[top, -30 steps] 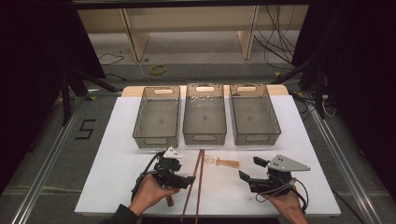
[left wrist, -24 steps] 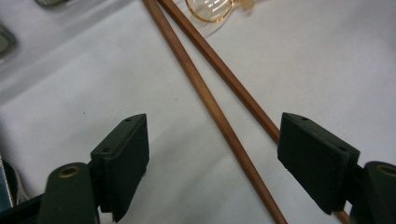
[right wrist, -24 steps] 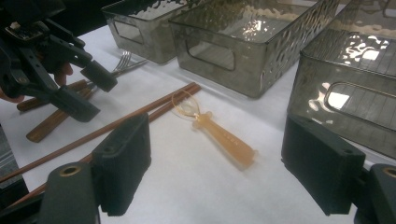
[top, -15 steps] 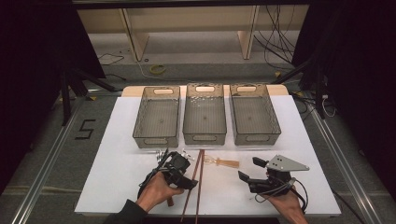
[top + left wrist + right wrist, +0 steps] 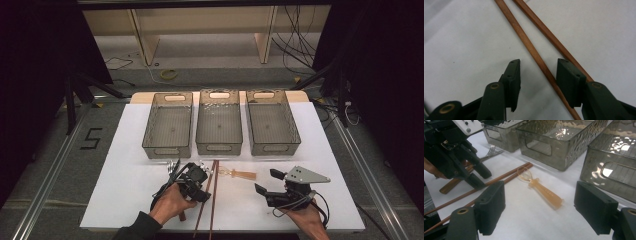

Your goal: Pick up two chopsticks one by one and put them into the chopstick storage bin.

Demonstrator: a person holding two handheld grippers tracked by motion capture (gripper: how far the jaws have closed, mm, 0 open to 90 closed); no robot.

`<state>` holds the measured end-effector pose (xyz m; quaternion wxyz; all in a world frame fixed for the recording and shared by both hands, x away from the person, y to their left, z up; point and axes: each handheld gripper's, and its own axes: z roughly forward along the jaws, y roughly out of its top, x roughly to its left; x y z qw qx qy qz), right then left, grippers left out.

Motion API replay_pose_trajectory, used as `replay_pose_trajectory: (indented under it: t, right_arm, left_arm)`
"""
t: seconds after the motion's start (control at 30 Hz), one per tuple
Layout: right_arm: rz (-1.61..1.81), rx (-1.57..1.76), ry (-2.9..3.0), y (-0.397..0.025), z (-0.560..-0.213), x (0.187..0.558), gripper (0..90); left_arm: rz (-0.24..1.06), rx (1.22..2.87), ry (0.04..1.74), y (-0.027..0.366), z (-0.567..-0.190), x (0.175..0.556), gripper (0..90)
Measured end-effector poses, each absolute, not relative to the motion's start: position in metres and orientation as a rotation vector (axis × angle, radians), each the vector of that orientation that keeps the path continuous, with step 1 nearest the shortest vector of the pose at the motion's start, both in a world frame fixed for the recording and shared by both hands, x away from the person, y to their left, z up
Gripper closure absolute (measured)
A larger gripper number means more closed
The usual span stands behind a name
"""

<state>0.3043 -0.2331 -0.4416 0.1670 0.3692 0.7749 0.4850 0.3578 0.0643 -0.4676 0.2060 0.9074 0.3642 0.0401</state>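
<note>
Chopsticks [image 5: 534, 52] are lying side by side near the front edge of the white table [image 5: 125, 185], and you are lowering the left gripper [image 5: 537, 75], jaws wide, astride one stick. Closing now, you are risking pinching only that stick and rolling the other aside. The right gripper [image 5: 539, 205] is hovering wide open toward the amber plastic spoon [image 5: 541, 188]. Three smoky bins [image 5: 219, 122] are lining the back edge; cables are trailing over the floor beyond.

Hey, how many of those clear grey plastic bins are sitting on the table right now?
3, side by side along the white table's far edge: the left clear grey plastic bin, the middle bin and the right bin. None seems hidden.
</note>
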Motion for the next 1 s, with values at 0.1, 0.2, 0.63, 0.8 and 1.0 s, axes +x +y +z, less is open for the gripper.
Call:
replay_pose_trajectory:
  t: [0.1, 0.2, 0.63, 0.8, 1.0]
  right_arm:
    - [1.379, 1.052, 2.206, -0.2331, -0.4416, 0.3041, 26.2]
    - [1.374, 1.051, 2.209, -0.2330, -0.4418, 0.3042, 26.3]
    - [1.375, 1.050, 2.209, -0.2323, -0.4420, 0.3042, 26.8]
    - [1.373, 1.050, 2.210, -0.2321, -0.4418, 0.3041, 26.9]
    - [1.371, 1.053, 2.212, -0.2321, -0.4419, 0.3042, 27.0]
  left_arm:
    - [0.145, 2.552, 1.002, 0.0634, -0.4673, 0.3581, 60.4]
    - [0.154, 2.559, 0.997, 0.0635, -0.4672, 0.3584, 63.6]
    - [0.141, 2.567, 1.008, 0.0642, -0.4658, 0.3610, 73.9]
    - [0.136, 2.565, 1.005, 0.0631, -0.4653, 0.3605, 75.5]
    - [0.116, 2.540, 0.965, 0.0603, -0.4624, 0.3586, 80.1]
